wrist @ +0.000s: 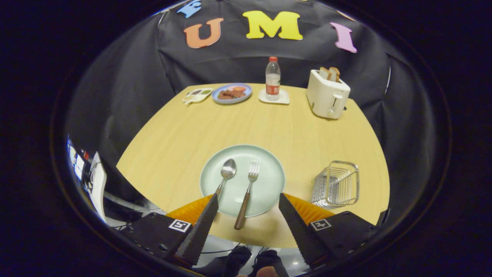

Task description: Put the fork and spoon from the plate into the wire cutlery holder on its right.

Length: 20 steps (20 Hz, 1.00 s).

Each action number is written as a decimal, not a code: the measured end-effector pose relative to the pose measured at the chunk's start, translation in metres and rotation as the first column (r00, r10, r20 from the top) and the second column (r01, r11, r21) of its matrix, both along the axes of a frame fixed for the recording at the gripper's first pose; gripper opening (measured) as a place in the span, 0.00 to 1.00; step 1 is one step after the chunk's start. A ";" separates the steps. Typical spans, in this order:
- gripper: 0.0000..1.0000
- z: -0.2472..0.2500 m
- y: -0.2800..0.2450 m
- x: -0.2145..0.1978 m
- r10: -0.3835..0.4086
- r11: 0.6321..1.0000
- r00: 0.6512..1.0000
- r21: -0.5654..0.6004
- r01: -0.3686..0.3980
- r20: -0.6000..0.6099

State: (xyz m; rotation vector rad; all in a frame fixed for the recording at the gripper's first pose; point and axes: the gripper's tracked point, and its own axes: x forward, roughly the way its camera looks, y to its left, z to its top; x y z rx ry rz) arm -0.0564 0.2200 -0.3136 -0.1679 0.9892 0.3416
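While the tool [249, 200] hangs above the plate's [269, 161] near rim, fingers spread wide — empty — the fork [248, 194] lies between them.

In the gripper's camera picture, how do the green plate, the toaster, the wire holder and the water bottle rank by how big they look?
1. Green plate, lying just ahead of the open gripper.
2. Toaster and wire holder: about alike, and the holder sits nearer, so no ranking.
3. Water bottle, far off at the back.
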 end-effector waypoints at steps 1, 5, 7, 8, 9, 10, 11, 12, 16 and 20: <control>0.96 -0.013 0.002 0.002 -0.003 1.000 1.000 -0.014 0.003 -0.017; 0.96 -0.054 0.007 0.006 -0.061 0.997 0.993 -0.054 0.055 -0.099; 0.95 -0.068 0.008 0.011 -0.072 0.995 0.991 -0.078 0.063 -0.117; 0.94 -0.072 0.008 0.012 -0.077 0.993 0.990 -0.093 0.066 -0.121; 0.93 -0.080 0.007 0.013 -0.089 0.991 0.987 -0.109 0.075 -0.131; 0.87 -0.085 0.007 0.013 -0.100 0.990 0.985 -0.116 0.084 -0.143; 0.80 -0.089 0.005 0.013 -0.113 0.988 0.981 -0.124 0.094 -0.156; 0.74 -0.092 0.005 0.015 -0.119 0.987 0.981 -0.127 0.099 -0.153; 0.55 -0.101 0.005 0.021 -0.136 0.984 0.977 -0.134 0.115 -0.163; 0.29 -0.106 0.005 0.024 -0.181 0.979 0.965 -0.132 0.157 -0.190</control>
